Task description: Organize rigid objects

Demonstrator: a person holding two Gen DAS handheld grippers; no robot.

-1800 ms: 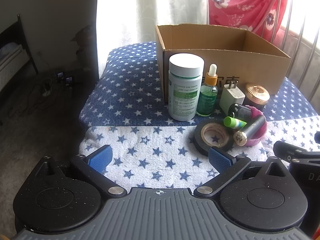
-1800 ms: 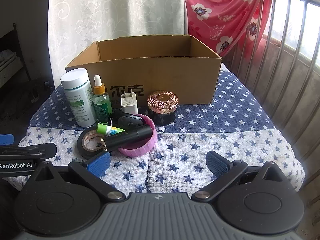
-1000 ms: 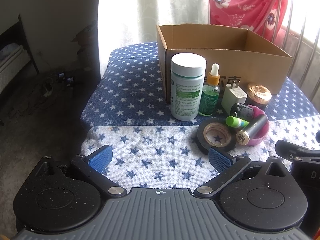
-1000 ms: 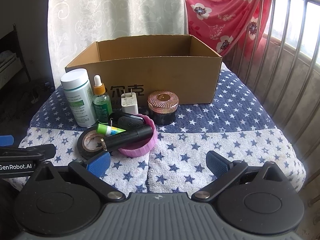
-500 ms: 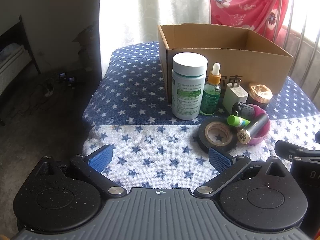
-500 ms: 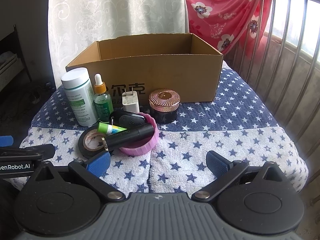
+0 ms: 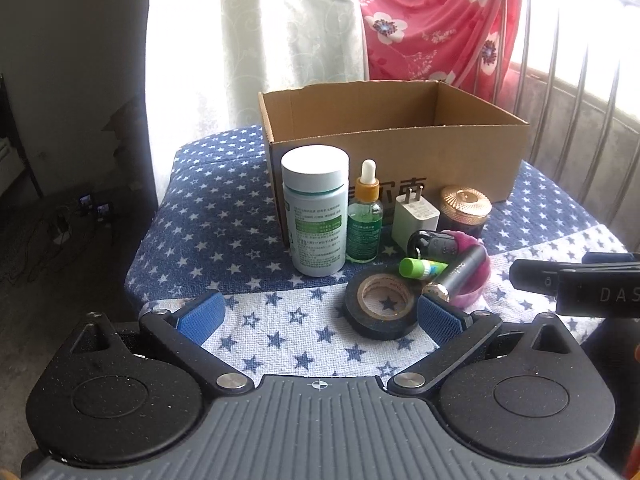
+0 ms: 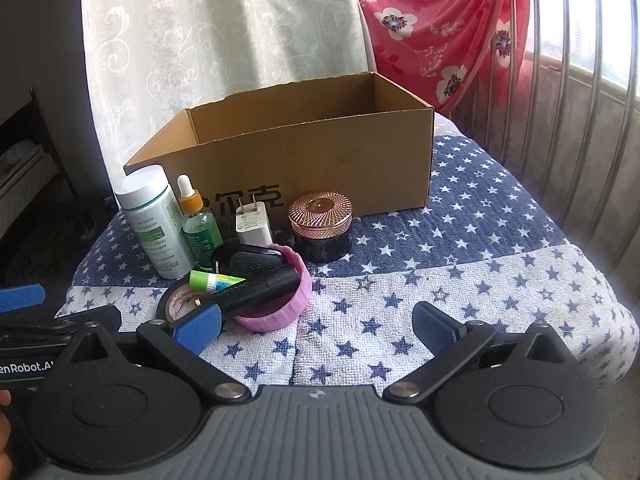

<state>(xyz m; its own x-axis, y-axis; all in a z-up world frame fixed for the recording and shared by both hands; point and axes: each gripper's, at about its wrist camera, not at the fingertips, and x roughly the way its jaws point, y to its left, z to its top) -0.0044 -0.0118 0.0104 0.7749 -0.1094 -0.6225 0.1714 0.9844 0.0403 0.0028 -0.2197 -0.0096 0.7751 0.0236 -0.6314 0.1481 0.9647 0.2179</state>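
An open cardboard box (image 7: 440, 152) (image 8: 320, 160) stands at the back of the star-patterned table. In front of it stand a white pill bottle (image 7: 315, 216) (image 8: 154, 222), a green dropper bottle (image 7: 365, 216) (image 8: 196, 224), a white charger plug (image 7: 414, 214) (image 8: 253, 224) and a jar with a copper lid (image 7: 464, 208) (image 8: 322, 226). A black tape roll (image 7: 380, 308) (image 8: 180, 300) lies beside a pink ring (image 7: 476, 280) (image 8: 280, 308) that carries a black tube (image 7: 460, 272) (image 8: 256, 292), a green lip balm (image 7: 420, 267) (image 8: 212, 280) and a black key fob (image 7: 434, 244) (image 8: 250, 260). My left gripper (image 7: 320, 316) is open, near the tape roll. My right gripper (image 8: 316, 324) is open and empty.
A blue and white star cloth (image 7: 224, 216) (image 8: 480, 272) covers the table. A metal railing (image 8: 580, 80) with a red flowered cloth (image 7: 432, 24) stands on the right. A white curtain (image 8: 224, 32) hangs behind the box. The floor drops away on the left (image 7: 72, 240).
Both grippers have moved forward and a little right toward the objects, which now look larger. Both stay open. No object has moved.
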